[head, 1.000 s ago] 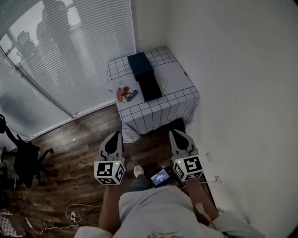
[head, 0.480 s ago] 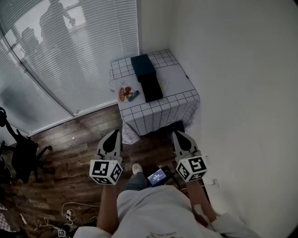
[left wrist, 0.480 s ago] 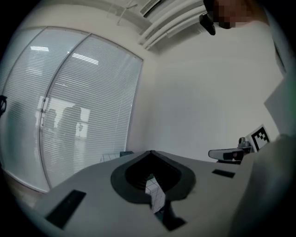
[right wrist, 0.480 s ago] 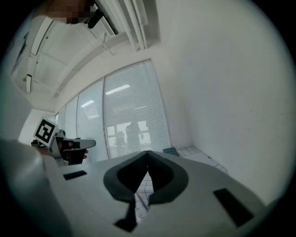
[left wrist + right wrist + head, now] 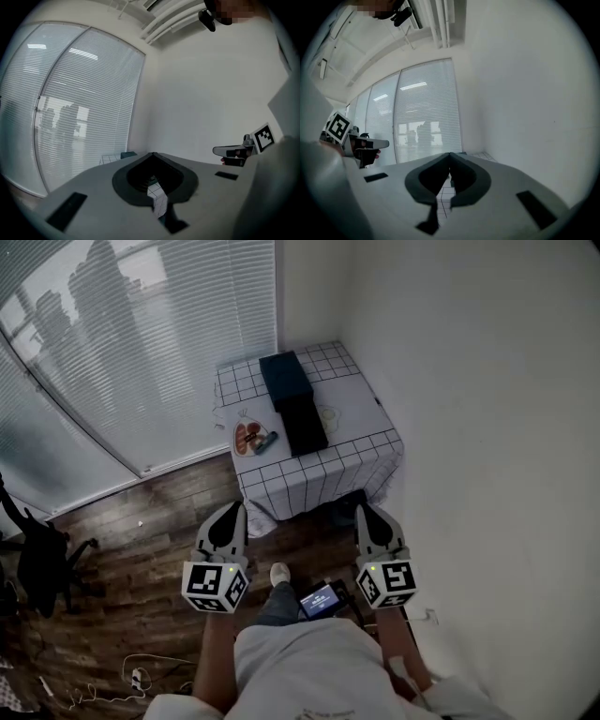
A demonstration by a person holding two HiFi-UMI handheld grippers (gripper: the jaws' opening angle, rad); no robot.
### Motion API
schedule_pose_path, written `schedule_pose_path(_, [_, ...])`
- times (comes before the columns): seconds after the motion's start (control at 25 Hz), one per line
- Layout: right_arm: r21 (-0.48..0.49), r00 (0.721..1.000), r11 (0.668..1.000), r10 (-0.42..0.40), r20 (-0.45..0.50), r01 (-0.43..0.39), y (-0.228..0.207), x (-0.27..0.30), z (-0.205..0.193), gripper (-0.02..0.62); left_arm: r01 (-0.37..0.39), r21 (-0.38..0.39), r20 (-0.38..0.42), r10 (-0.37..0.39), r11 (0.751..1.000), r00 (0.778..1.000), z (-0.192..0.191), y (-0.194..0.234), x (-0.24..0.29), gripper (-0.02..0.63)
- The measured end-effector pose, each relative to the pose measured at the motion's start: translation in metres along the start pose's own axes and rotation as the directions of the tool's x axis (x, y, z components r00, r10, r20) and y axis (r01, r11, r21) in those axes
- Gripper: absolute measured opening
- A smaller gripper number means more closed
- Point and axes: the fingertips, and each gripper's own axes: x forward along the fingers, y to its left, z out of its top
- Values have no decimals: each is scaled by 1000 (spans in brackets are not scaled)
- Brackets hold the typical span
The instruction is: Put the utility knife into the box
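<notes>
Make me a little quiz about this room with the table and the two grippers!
1. True or false: the knife lies on the table, outside the box.
2. Where does the box stand? A: on the floor. B: on the table. C: on a chair.
3. Fill in: the fingers of the left gripper and the right gripper are ____, with nothing between them.
Key: 1 true; 2 B; 3 shut.
</notes>
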Motion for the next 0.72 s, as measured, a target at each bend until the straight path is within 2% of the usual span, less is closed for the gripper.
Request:
schedule_pose_path(0.16, [46, 999, 999, -23, 24, 22, -14, 29, 8, 6, 5, -1, -9, -5, 1000, 1000, 2, 19, 29, 8])
schedule_pose_path(0.32, [18, 999, 999, -34, 31, 34, -17, 60, 13, 6, 3, -8, -9, -3, 1000, 1000, 6, 41, 53, 8])
schedule_pose_path(0.48, [-34, 1000, 999, -21, -11, 20, -11, 92, 7, 6, -1, -15, -12, 1, 1000, 1000, 5, 61, 74, 8])
schedule_pose_path(0.72, [-35, 999, 999, -20, -40, 19, -9, 119, 3, 7, 4, -28, -12, -5, 1000, 1000, 10, 85, 94, 8])
